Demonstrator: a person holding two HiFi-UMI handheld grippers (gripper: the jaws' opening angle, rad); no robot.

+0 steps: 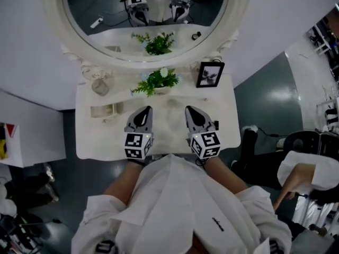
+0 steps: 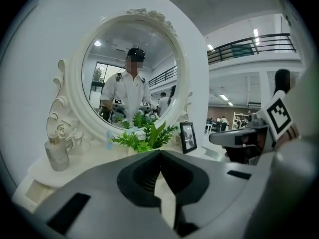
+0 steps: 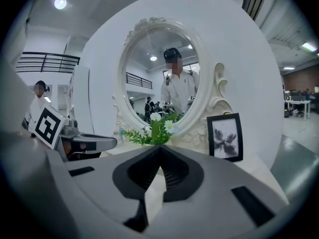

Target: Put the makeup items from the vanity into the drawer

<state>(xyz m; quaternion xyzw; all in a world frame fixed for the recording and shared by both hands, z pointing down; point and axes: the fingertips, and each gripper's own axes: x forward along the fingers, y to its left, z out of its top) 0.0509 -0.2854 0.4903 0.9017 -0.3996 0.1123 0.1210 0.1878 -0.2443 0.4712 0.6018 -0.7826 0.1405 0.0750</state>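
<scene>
This is a mock bedroom corner set up inside a big open hall, not a home. Ahead of both pairs of jaws stand a white vanity worktop, an oval mirror in a carved white frame and a black-framed picture, backed by a free-standing white panel. Right of the left jaws, past the panel, run a black-railed upper gallery and ceiling strip lights. A glossy grey floor lies around the corner.

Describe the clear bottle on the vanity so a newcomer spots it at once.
Find the big oval mirror on the white vanity. At the foot of its frame on the person's left, left of the green plant, stands the bottle. It alone is clear and glassy; the black picture frame stands on the opposite side.
</scene>
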